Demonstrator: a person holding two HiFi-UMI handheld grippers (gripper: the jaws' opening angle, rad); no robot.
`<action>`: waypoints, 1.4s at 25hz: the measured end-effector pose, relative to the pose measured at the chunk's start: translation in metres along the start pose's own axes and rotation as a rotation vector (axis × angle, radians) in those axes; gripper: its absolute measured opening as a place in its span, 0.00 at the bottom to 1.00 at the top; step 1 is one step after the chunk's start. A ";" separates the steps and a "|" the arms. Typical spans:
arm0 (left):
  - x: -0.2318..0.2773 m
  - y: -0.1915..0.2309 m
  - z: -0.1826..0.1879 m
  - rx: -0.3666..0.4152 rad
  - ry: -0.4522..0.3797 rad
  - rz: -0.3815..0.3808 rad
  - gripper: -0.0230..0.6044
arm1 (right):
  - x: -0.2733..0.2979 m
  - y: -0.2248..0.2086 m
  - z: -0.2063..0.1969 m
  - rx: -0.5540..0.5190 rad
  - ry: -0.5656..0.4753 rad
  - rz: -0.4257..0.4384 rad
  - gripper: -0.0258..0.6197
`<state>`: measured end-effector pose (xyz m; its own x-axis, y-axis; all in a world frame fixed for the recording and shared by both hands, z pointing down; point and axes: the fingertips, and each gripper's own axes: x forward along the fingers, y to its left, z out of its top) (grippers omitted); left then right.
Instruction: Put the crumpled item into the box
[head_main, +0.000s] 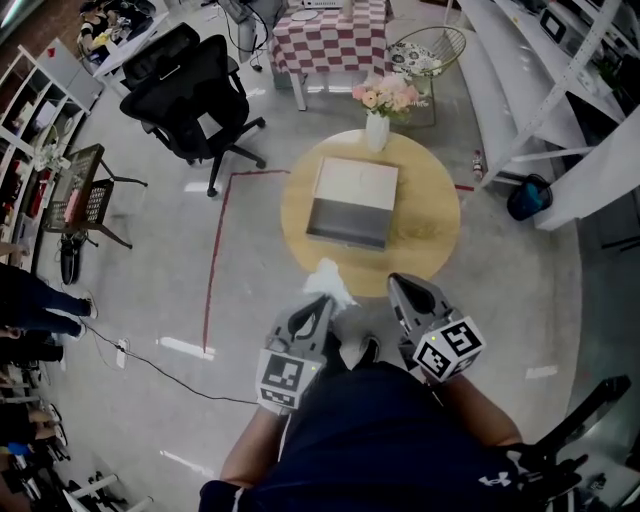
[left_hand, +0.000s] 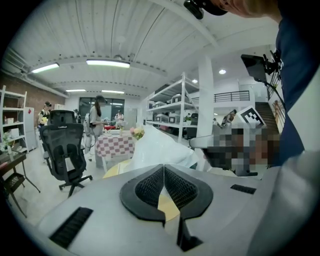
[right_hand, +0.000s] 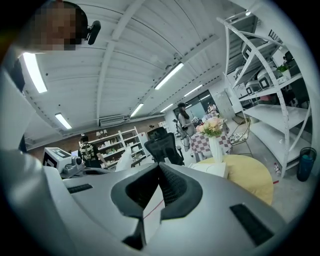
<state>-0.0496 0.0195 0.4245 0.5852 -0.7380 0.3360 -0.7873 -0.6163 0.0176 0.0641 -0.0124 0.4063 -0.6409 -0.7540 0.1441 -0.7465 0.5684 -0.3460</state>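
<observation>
Polished grey concrete floor (head_main: 150, 300) fills the room, crossed by a thin line of red tape (head_main: 212, 260). Far left of both jaw pairs stands a black mesh-backed office chair on castors (head_main: 195, 95) (left_hand: 67, 150). Well beyond it is a table under a red-and-white checked cloth (head_main: 330, 40) (left_hand: 115, 145).

The left gripper (head_main: 322, 300) (left_hand: 163, 167) has smooth grey shells and ribbed black pads. Its jaws are pressed together at the tips, pinching the white crumpled item (head_main: 330, 280) (left_hand: 160, 147). That item is a thin, creased sheet bunched into a soft peak. It rises straight off the jaw tips, over the near edge of the round yellow wooden table (head_main: 440, 240).

Ahead of both jaw pairs, near the middle of that table, lies the open rectangular box (head_main: 352, 200) (right_hand: 212, 169). It has a flat white lid panel and a grey inside. The crumpled item is short of it and apart from it. Just behind the box stands a slim white vase of pink flowers (head_main: 377, 130) (right_hand: 214, 145).

The right gripper (head_main: 398, 285) (right_hand: 159, 165) is built the same. Its ribbed pads meet at the tips with nothing between them, and it points at the table beside the left gripper. Right of its jaws run white metal shelving racks with slanted braces (head_main: 540, 90) (right_hand: 270, 100).
</observation>
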 end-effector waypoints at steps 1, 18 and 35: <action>0.006 0.004 0.000 0.010 0.003 -0.011 0.07 | 0.003 -0.004 0.001 -0.003 -0.004 -0.010 0.05; 0.094 0.093 0.018 0.218 0.038 -0.175 0.07 | 0.089 -0.044 0.030 0.020 -0.034 -0.177 0.05; 0.166 0.144 -0.071 0.426 0.326 -0.390 0.07 | 0.128 -0.063 0.010 0.102 -0.019 -0.347 0.05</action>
<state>-0.0798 -0.1721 0.5495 0.6706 -0.3587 0.6493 -0.3446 -0.9258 -0.1556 0.0309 -0.1479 0.4373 -0.3481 -0.9028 0.2526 -0.8968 0.2422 -0.3703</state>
